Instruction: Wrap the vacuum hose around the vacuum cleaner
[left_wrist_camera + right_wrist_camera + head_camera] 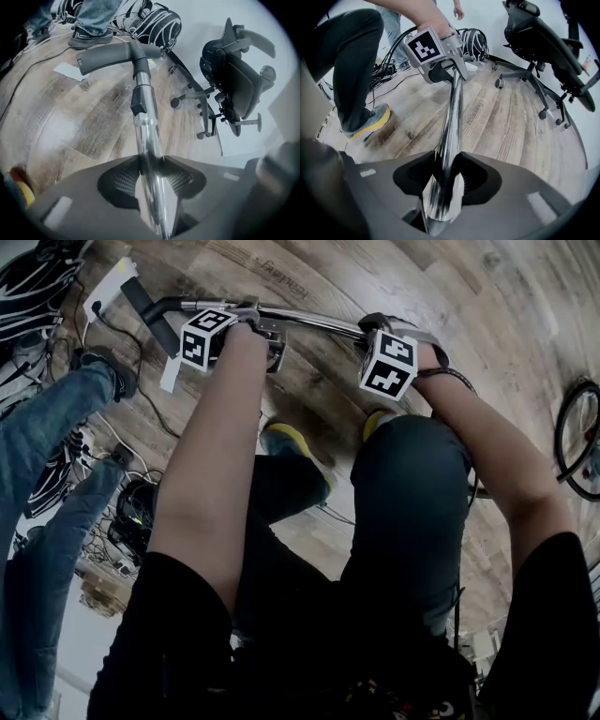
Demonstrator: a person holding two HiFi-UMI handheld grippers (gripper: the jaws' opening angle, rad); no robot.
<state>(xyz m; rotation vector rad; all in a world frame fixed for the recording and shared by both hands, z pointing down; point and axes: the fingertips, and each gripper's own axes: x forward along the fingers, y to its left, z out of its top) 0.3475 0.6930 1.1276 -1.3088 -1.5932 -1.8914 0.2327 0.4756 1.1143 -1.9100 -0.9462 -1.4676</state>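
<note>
Head view: chrome vacuum wand (314, 321) held level over the wood floor (450, 277) at 12 o'clock, grey handle (155, 320) toward 10 o'clock. Left gripper (150, 163) fingers (119, 180) clamp the wand; right gripper (447, 158) grips its open end.

The left gripper (150, 161) has its jaws clamped on the chrome tube (146, 119), which runs away from it over the wood floor (70, 117). At the tube's far end sits a grey handle (107, 55). Left of the tube lies a white slip (68, 70). Beyond the handle stand a shoe (89, 35) and a striped bundle (159, 21). Right of the tube is a black chair (234, 79).
</note>
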